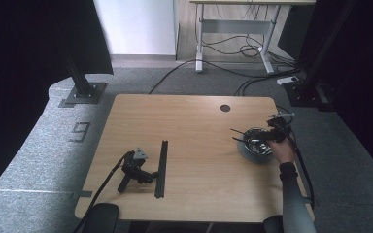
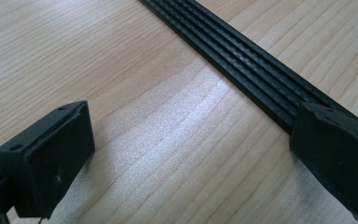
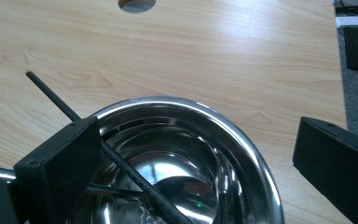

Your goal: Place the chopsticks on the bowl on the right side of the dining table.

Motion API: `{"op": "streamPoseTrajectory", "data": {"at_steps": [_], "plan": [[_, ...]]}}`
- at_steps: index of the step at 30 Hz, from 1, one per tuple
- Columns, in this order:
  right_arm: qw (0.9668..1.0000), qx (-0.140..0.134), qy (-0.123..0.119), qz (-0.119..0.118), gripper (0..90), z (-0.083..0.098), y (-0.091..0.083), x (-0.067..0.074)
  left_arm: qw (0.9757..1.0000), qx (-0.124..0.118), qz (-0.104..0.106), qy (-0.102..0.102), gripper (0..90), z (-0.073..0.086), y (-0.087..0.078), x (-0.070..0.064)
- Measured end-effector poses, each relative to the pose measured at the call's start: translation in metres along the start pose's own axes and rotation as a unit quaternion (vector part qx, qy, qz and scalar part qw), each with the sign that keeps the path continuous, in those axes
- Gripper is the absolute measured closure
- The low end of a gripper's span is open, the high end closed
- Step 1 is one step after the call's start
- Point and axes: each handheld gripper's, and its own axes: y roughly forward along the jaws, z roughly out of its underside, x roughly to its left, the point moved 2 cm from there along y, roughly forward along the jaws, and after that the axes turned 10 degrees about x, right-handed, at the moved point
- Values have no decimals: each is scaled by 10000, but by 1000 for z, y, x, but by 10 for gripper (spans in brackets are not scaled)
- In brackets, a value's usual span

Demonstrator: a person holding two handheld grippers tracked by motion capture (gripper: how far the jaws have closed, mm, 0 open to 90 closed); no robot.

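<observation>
The right tongs (image 1: 275,130) hover over a steel bowl (image 1: 255,144) at about three o'clock on the desk (image 1: 194,121), held in a hand (image 1: 284,150). In the right gripper view the jaws stand wide apart, straddling the bowl (image 3: 186,154) and gripping nothing. Two thin black sticks (image 1: 238,136) lean in the bowl with their ends poking out toward nine o'clock; one stick (image 3: 65,105) passes just beside the near jaw, likely the thing being reached for.

The left tongs (image 1: 143,174) lie unattended at seven o'clock, parked beside a long black ribbed strip (image 1: 161,167). Their jaws are open too, one resting on the strip (image 2: 242,60).

A "9" (image 1: 80,131) is marked on the carpet at nine o'clock; no brand or label is readable elsewhere.
</observation>
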Motion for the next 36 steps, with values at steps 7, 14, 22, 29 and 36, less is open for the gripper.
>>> {"op": "streamPoseTrajectory", "data": {"at_steps": [7,14,22,29,36], "plan": [[9997,128,-139,169,8,0,10,3,10000,0,-1,2,0,0,0,0],[9993,229,-248,138,8,2,14,5,10000,9,-2,11,0,0,0,0],[9999,-9,-28,117,8,2,12,0,10000,8,-2,12,0,0,0,0],[9998,34,-3,219,5,1,19,-2,10000,1,-2,3,0,0,0,0],[9995,186,-126,232,4,3,24,1,10000,2,-2,4,0,0,0,0]]}}
